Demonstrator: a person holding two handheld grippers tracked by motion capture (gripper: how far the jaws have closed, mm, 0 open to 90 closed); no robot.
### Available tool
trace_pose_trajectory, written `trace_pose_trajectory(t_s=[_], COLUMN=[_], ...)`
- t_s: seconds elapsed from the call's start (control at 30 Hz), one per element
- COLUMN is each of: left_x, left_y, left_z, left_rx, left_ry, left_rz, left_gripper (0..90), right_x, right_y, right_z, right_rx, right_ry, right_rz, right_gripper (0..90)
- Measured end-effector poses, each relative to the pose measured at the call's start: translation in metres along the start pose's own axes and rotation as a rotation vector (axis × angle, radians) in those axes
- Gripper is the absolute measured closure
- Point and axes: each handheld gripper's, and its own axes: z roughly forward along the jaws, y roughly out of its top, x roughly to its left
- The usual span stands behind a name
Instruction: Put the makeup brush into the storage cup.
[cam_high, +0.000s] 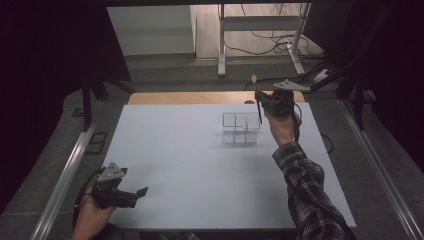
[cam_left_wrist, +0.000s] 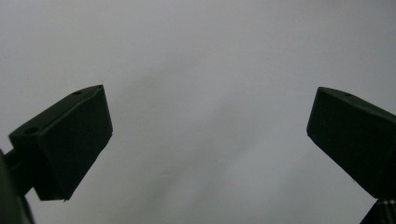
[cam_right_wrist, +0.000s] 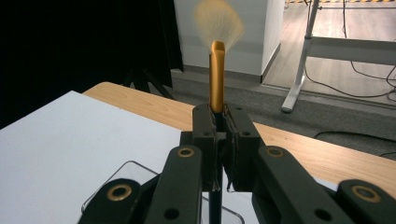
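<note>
Two grippers: one in each of the person's hands, over a white table (cam_high: 190, 165).
Right gripper (cam_high: 261, 100): held at the far right of the table, just behind the clear organizer; in the right gripper view (cam_right_wrist: 218, 140) its jaws are pressed together on the handle of a brush.
Brush (cam_right_wrist: 216, 74): stands upright between the closed jaws, gold ferrule and pale fanned bristles above them, dark handle running down below; in the high view (cam_high: 256, 97) the bristle end is uppermost and the handle tip hangs over the organizer's right side.
Organizer (cam_high: 241, 128): clear, divided into compartments, standing on the far right part of the table; which compartment lies under the handle tip cannot be told.
Left gripper (cam_high: 134, 195): near the front left corner of the table, well apart from the organizer; in the left gripper view (cam_left_wrist: 210, 144) its jaws stand wide, with bare table between them.
Sleeve (cam_high: 305, 190): plaid, on the right forearm reaching toward the organizer.
</note>
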Motion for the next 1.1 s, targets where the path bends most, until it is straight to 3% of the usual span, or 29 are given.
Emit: trace_pose_trajectory(t_s=[0.53, 1.1], left_x=[0.0, 0.0], left_y=[0.0, 0.0], left_z=[0.0, 0.0], left_rx=[0.001, 0.007], left_ry=[0.0, -0.002], left_rz=[0.0, 0.005], left_gripper=[0.6, 0.7], right_x=[0.006, 0.005], right_y=[0.004, -0.012], right_z=[0.021, 0.027], right_rx=[-0.008, 0.017], right_ry=[0.0, -0.005], right_rz=[-0.003, -0.006], right_gripper=[84.0, 84.0])
